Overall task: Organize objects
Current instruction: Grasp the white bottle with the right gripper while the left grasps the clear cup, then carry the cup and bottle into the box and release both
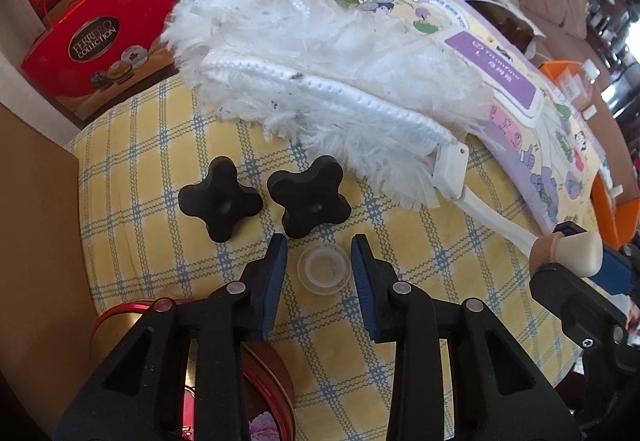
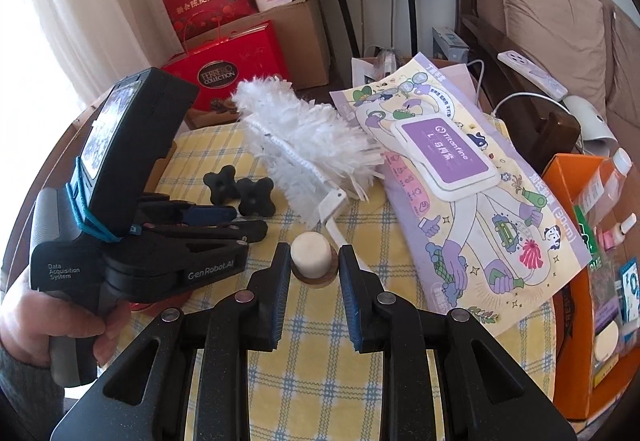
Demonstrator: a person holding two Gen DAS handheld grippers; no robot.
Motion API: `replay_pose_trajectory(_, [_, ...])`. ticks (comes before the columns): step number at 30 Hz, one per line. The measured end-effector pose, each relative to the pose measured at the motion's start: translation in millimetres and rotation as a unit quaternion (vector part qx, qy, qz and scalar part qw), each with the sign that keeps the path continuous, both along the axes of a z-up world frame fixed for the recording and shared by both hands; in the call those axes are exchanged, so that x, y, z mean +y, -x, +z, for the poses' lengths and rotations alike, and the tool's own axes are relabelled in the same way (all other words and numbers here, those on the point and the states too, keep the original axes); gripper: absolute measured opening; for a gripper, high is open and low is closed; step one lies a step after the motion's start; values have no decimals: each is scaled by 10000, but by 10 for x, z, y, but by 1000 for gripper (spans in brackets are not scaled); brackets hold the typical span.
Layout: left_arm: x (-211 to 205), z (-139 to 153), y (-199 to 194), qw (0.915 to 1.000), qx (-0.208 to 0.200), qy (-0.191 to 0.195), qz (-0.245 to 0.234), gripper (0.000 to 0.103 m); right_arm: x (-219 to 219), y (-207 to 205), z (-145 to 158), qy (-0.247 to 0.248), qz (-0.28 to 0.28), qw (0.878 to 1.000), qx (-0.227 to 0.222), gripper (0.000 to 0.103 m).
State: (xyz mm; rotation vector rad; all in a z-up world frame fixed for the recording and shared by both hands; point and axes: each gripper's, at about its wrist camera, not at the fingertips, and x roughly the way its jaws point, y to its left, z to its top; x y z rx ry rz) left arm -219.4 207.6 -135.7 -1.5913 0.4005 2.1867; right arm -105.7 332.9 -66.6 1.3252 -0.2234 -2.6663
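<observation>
Your right claw (image 2: pixel 314 273) grips the duster's handle (image 2: pixel 311 256) over the checked cloth (image 2: pixel 320 361), your left claw (image 1: pixel 319 273) straddles a clear cap (image 1: pixel 323 268) without visibly pinching it, and both black knobs (image 1: pixel 264 197) lie unsorted beside it.

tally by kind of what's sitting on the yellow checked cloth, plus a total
Black four-lobed knobs: 2
White feather duster: 1
Clear plastic lid: 1
Illustrated wipes pack, lying partly on the cloth: 1
Total: 5
</observation>
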Motion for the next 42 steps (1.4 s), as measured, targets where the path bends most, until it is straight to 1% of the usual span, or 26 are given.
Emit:
replay_pose_trajectory(2, [18, -8, -9, 10000, 37, 29, -27, 30, -3, -3, -5, 7, 6, 10000, -9, 24])
replay_pose_trajectory(4, [12, -5, -13, 10000, 55, -42, -10, 24, -7, -14, -4, 14, 16, 10000, 2, 24])
replay_pose_trajectory(7, [-17, 4, -31, 9999, 101, -106, 0, 24, -15, -15, 0, 13, 23, 10000, 3, 24])
replay_pose_trajectory(10, [-68, 66, -51, 9995, 92, -301, 59, 24, -27, -29, 29, -7, 28, 10000, 27, 24])
replay_pose_trajectory(19, [-240, 528, -232, 9957, 419, -809, 174, 24, -89, -71, 228, -75, 37, 9997, 229, 24])
replay_pose_trajectory(25, [-450, 890, -411, 9904, 791, -1090, 314, 24, -163, -100, 460, -164, 39, 9989, 428, 24])
replay_pose_trajectory(32, [-685, 1202, -536, 9828, 1186, -1289, 587, 24, -265, -153, 708, -230, 19, 9980, 595, 24])
replay_pose_trajectory(35, [-799, 1324, -613, 9784, 1400, -1363, 677, 24, -321, -156, 782, -212, 11, 9980, 587, 24])
replay_pose_trajectory(42, [-1001, 1471, -748, 9727, 1627, -1427, 840, 24, -500, -172, 926, -160, 79, 9979, 629, 24])
